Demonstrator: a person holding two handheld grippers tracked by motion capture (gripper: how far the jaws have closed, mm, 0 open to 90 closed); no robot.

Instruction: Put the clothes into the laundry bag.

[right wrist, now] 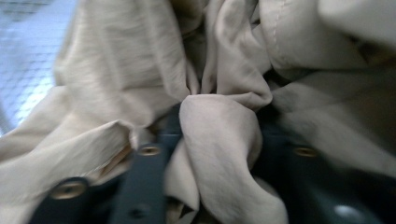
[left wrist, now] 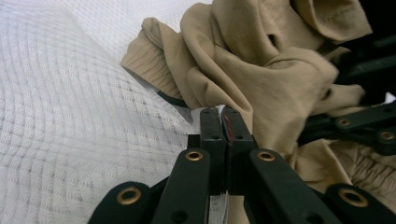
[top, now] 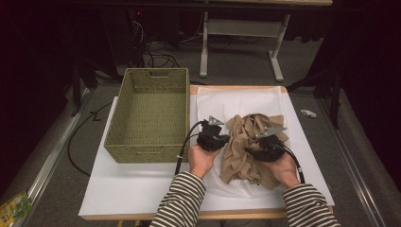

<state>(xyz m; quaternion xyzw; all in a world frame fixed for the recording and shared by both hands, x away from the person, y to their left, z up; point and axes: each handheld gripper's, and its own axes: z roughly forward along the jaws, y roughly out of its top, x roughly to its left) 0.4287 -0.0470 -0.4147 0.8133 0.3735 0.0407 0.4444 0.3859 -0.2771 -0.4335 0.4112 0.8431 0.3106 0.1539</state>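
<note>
Tan cloth point(top: 250, 146) lies crumpled on a white mesh sheet point(top: 236, 101) spread over the white worktop point(top: 137, 189), just to the right of a woven green basket point(top: 152, 113). At the cloth's left edge the left tool point(top: 222, 138) has its jaws pressed together, pinching a thin edge of the white mesh sheet right beside the cloth's folds. At the cloth's right side the right tool point(top: 253, 147) is buried in the fabric with a thick fold bunched between its jaws, which grip it, while striped sleeves point(top: 182, 201) reach in from the near edge of the worktop.
</note>
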